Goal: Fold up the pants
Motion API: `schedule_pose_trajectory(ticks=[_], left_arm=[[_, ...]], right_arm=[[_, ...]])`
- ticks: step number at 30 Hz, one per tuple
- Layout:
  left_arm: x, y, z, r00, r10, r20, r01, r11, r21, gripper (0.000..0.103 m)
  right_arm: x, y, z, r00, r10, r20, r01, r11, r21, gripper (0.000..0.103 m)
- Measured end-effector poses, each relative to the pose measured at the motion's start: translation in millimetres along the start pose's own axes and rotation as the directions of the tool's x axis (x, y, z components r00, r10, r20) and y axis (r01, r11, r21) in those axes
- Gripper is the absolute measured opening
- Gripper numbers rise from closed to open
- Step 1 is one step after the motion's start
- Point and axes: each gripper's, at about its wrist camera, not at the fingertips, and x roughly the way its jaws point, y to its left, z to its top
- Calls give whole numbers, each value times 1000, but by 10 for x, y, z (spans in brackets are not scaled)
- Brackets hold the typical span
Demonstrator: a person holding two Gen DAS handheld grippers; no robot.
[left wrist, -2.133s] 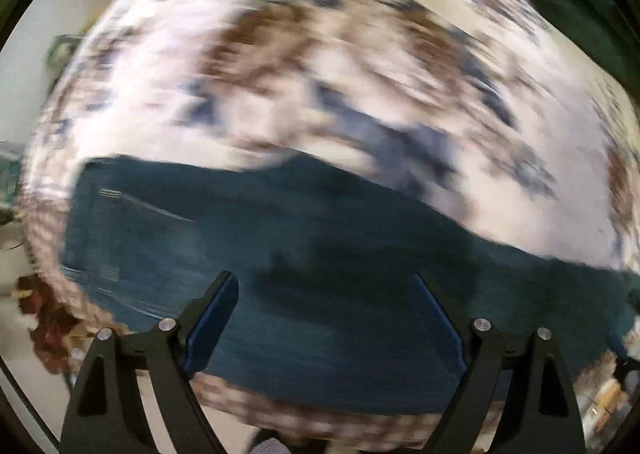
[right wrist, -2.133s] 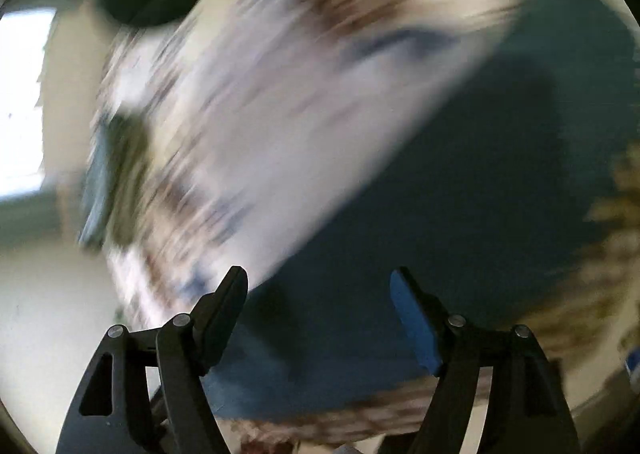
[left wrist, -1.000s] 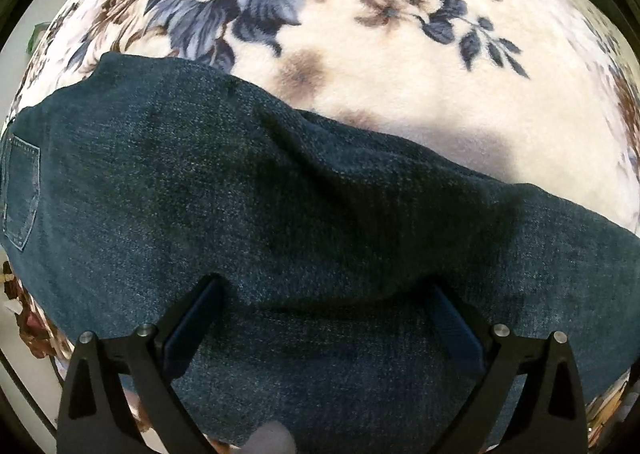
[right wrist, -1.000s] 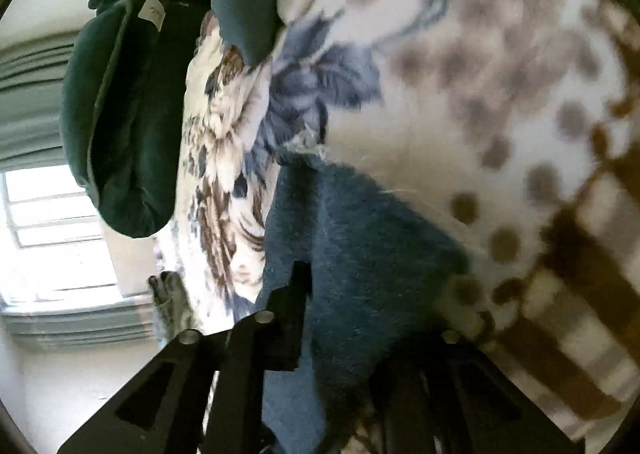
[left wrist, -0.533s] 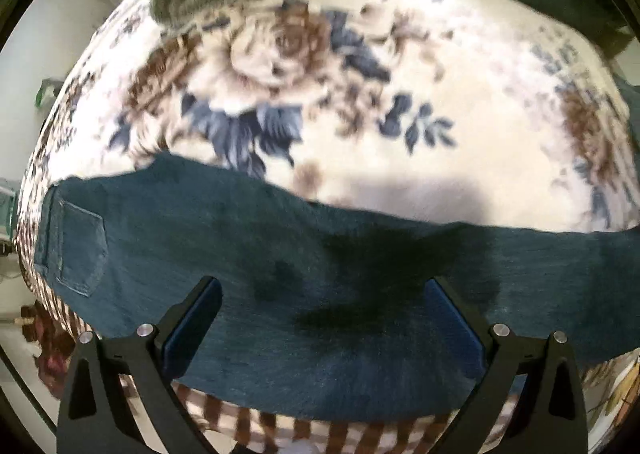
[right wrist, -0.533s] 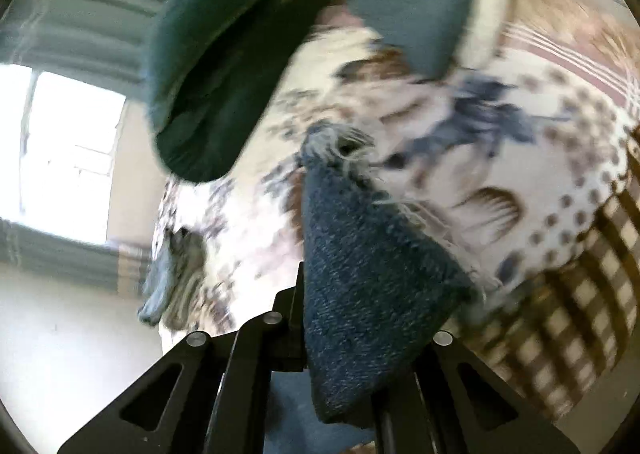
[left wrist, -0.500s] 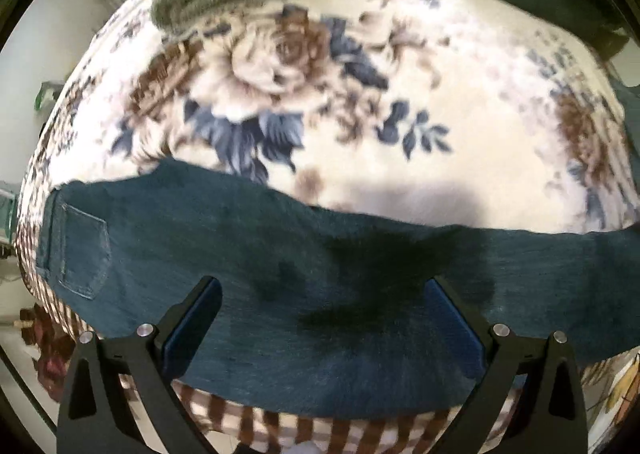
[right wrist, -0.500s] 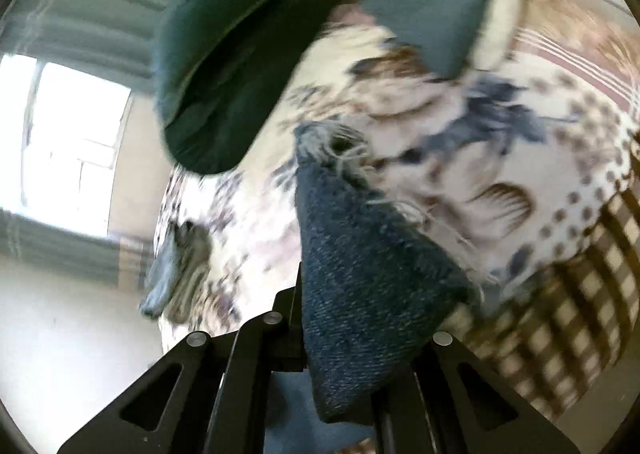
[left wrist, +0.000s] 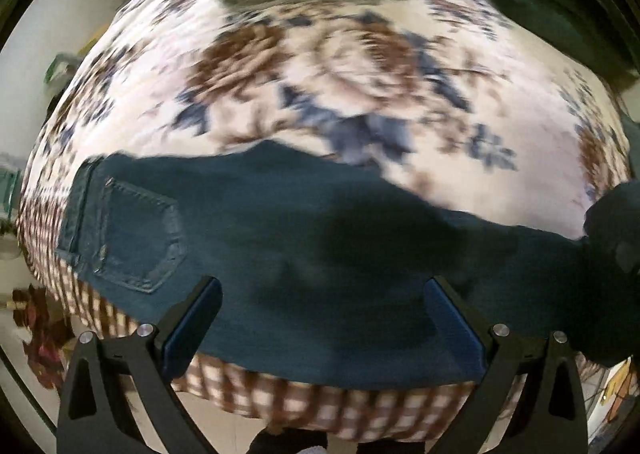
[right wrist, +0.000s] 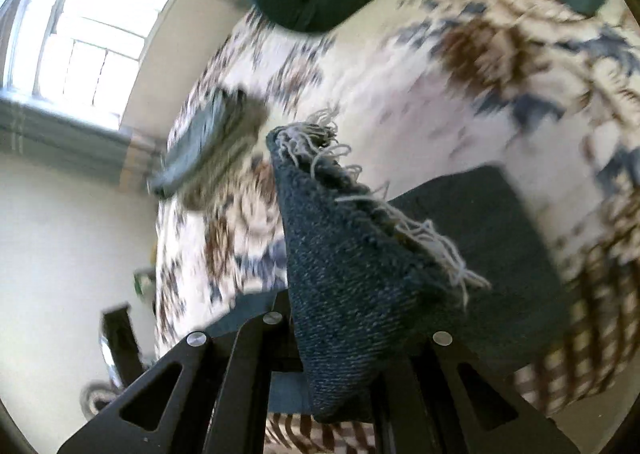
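One frayed jeans hem (right wrist: pixel 320 146) in right tool (right wrist: pixel 336 338)

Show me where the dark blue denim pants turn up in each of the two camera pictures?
Left wrist: the dark blue denim pants lie flat across the lower half.
Right wrist: their frayed hem fills the centre, clamped in the right gripper.
Shared landmark: the floral blanket.

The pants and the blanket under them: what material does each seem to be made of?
The pants look like dark blue denim: a woven grain, a stitched back pocket, and a frayed hem with loose pale threads, pinched in the right gripper. The blanket looks like soft printed plush or fleece, matte, with brown and blue flowers; blur leaves the exact fabric open.
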Motion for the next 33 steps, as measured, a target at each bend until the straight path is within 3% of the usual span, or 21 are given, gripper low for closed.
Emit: schedule_pose_trajectory(ticks=[6, 11, 12, 15, 18, 19, 21, 23, 24, 26, 29, 33], left_arm=[[233, 793, -85, 997, 48, -62, -55, 992, -113, 103], [339, 1285, -168, 993, 74, -98, -91, 979, -183, 103], [352, 1360, -188, 992, 77, -102, -96, 977, -192, 103], [397, 1573, -242, 990, 78, -118, -103, 970, -220, 103], [443, 1771, -302, 987, 83, -137, -115, 963, -244, 103], [455, 1843, -322, 986, 80, -145, -116, 959, -259, 103], [464, 1961, -356, 985, 75, -156, -118, 950, -290, 103], [467, 2028, -373, 984, 73, -161, -121, 942, -313, 103], [469, 2075, -396, 984, 74, -162, -124, 936, -328, 103], [477, 2121, -416, 983, 85, -164, -137, 930, -340, 103], [512, 2197, -463, 979, 113, -171, -168, 921, -352, 103], [515, 2337, -510, 975, 138, -174, -196, 902, -385, 103]], right_arm=[[770, 284, -491, 987, -107, -117, 92, 988, -125, 7], [1291, 458, -809, 941, -265, -210, 220, 951, -215, 15], [1365, 510, -859, 932, -280, -231, 232, 949, -214, 22], [1467, 641, -942, 933, -202, -299, 154, 972, -177, 49], [1397, 684, -907, 938, -55, -343, 36, 997, -62, 50], [1341, 709, -888, 943, -44, -330, 31, 999, -44, 52], [1208, 705, -834, 952, -85, -294, 74, 996, -48, 53], [1151, 764, -820, 947, -168, -273, 141, 983, -115, 55], [1180, 802, -816, 938, -204, -280, 168, 975, -145, 55], [1300, 913, -878, 899, -312, -308, 238, 938, -253, 55], [1520, 1075, -1008, 870, -363, -335, 253, 910, -329, 56], [1949, 1124, -1204, 795, -494, -353, 362, 852, -378, 59]])
